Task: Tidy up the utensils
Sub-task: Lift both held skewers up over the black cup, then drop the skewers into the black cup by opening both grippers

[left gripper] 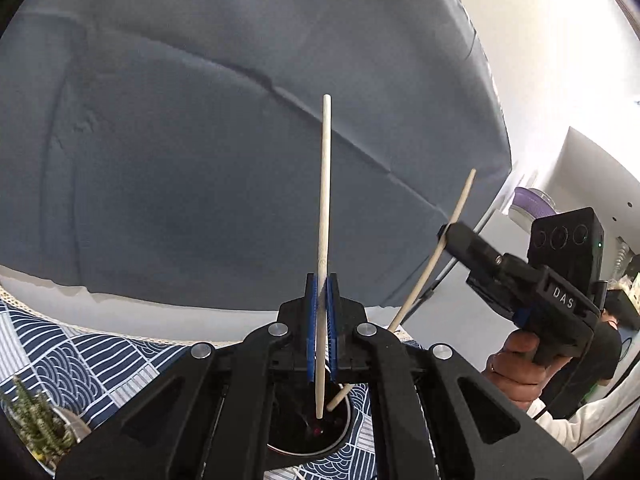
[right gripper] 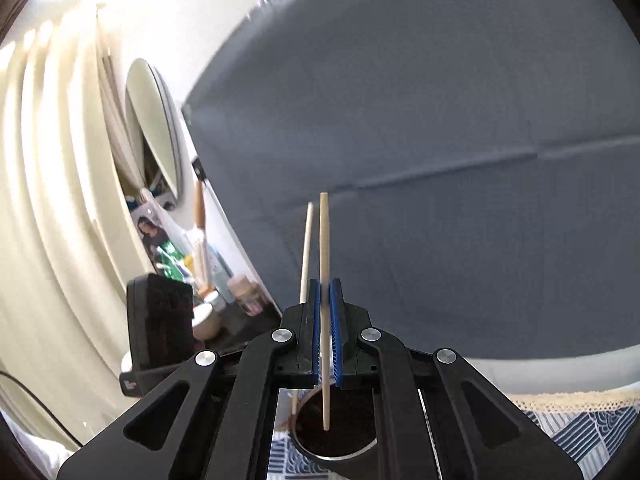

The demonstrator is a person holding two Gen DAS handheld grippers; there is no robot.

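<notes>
- Left gripper (left gripper: 323, 320): blue pads pressed together on a pale wooden chopstick (left gripper: 325, 200), held upright, lower tip at 6 o'clock just inside the mouth of a dark round holder (left gripper: 344, 432).
- Right gripper (right gripper: 327, 320): pads pinching a second chopstick (right gripper: 325, 280), also upright, tip hanging over the open holder (right gripper: 360, 450) at 6 o'clock.
- From the left wrist view: right gripper (left gripper: 444, 236) at 3 o'clock, clamping its chopstick (left gripper: 436, 256) at a slant, lower end dipping into the same holder; bare hand (left gripper: 516, 368) wrapped round the handle at 4 o'clock.
- From the right wrist view: left-held chopstick (right gripper: 306, 248) just beside at 11 o'clock, nearly parallel, not touching.
- Underneath at 7 o'clock: blue-and-white patterned tablecloth (left gripper: 80, 360), lace-edged; small green plant (left gripper: 36, 428) at 8 o'clock.
- Behind, from 9 to 2 o'clock: creased grey backdrop (left gripper: 200, 140).
</notes>
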